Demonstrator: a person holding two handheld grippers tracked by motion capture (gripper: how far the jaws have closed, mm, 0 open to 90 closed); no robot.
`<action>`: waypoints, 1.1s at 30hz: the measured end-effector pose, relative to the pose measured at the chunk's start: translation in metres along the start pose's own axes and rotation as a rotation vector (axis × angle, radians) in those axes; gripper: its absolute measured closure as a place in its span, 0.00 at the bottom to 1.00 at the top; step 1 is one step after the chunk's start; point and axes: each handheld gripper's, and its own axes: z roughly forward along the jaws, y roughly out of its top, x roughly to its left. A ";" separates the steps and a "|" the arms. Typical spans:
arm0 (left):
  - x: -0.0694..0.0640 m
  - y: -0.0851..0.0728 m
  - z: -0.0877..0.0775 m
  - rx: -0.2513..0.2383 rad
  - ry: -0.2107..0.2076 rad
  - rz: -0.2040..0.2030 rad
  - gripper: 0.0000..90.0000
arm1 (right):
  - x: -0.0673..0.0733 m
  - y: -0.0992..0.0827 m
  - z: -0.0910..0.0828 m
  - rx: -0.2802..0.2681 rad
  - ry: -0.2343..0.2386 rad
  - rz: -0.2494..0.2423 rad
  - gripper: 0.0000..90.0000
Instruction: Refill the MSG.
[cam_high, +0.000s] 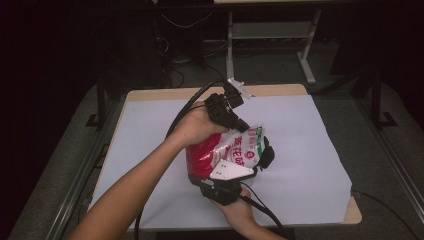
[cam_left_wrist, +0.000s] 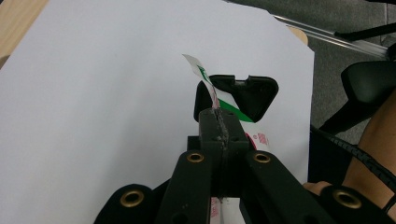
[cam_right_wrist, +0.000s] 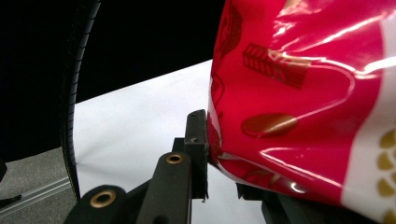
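A shiny snack bag (cam_high: 227, 150), red with white and green print, is held above the white-covered table (cam_high: 310, 165) between both grippers. My left gripper (cam_high: 242, 125) comes in from the upper left and is shut on the bag's flat top seam. In the left gripper view, the jaws (cam_left_wrist: 219, 125) pinch the thin white and green seam (cam_left_wrist: 201, 71). My right gripper (cam_high: 231, 175), with its grey plate on top, reaches up from below and is shut on the bag's body. In the right gripper view, one finger (cam_right_wrist: 196, 140) presses into the red bag (cam_right_wrist: 299, 93); the other is hidden under it.
Bare wood shows at the table's far edge (cam_high: 200, 93) and near right corner (cam_high: 353, 215). Metal rails (cam_high: 395, 160) run along both sides. A white desk frame (cam_high: 270, 35) and cables stand on the dark floor behind. Black cables (cam_high: 260, 207) trail from both grippers.
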 end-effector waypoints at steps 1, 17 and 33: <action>0.000 0.000 0.000 0.000 0.000 0.002 1.00 | 0.000 0.000 0.000 0.000 0.000 -0.002 0.86; 0.001 0.000 0.000 0.001 -0.006 -0.003 1.00 | 0.000 0.001 0.000 0.001 0.001 -0.001 0.86; 0.000 0.002 0.000 0.011 -0.006 -0.004 1.00 | 0.001 0.002 -0.001 -0.008 0.008 -0.002 0.86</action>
